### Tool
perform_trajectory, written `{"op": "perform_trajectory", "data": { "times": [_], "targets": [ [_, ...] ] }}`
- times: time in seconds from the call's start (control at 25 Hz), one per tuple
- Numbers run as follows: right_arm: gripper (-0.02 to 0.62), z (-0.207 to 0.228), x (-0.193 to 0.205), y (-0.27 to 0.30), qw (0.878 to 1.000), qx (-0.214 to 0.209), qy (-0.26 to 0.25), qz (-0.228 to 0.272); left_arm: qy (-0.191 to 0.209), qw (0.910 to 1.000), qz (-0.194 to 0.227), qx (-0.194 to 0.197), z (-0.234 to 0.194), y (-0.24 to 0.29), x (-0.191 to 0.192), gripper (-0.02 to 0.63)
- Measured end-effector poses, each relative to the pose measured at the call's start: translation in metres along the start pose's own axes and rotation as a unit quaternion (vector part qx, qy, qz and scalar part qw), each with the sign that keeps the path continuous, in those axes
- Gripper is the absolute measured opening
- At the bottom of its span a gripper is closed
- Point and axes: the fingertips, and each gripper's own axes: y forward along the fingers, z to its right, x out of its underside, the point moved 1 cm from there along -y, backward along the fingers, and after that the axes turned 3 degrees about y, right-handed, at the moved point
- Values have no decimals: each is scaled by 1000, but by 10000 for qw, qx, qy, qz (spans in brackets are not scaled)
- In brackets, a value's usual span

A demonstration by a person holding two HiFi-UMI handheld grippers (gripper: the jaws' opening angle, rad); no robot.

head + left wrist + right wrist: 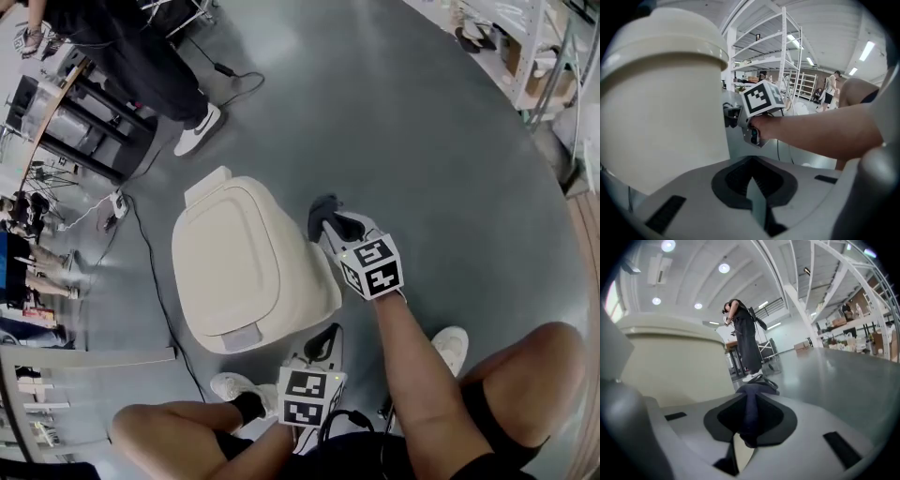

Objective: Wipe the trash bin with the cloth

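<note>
Trash bin: the cream trash bin stood on the grey floor, a touch toward 9 o'clock of the head view's centre, with its lid down.
Cloth: a dark cloth hung bunched at the bin's 2 o'clock side, right up by the wall. Whether it touched the bin could not be told.
Right gripper: the right gripper had its jaws clamped on the cloth. In its own view the dark fabric ran up between them and spilled out past the tips, with the bin wall at 9 o'clock.
Left gripper: the left gripper sat low at the bin's 5 o'clock corner, jaws pressed together with nothing between them. In its view the bin wall filled everything from 9 to 11 o'clock.
Floor: a black cable trailed past the bin at its 9 o'clock.
Bystander: a person in dark clothes stood at 11 o'clock, well apart from the bin, with a white shoe planted toward it.
Far edge: pale shelving lined the 2 o'clock rim.
</note>
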Motion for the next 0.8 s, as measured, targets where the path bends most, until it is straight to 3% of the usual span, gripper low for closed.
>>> {"op": "perform_trajectory", "data": {
  "times": [0.16, 0.36, 0.6, 0.8],
  "targets": [
    [52, -17, -81, -34, 9950, 67, -474, 875, -678, 9967, 430, 101, -3, -20, -24, 0],
    [52, -59, -179, -86, 9786, 155, -847, 1870, -621, 9913, 1144, 184, -12, -70, -38, 0],
    [52, -136, -229, -113, 9754, 385, -1283, 1752, -1193, 9744, 1892, 216, -58, -151, -43, 0],
    [52, -212, -230, -118, 9689, 528, -1493, 1902, -1298, 9606, 2449, -176, -122, -210, -36, 0]
  ]
}}
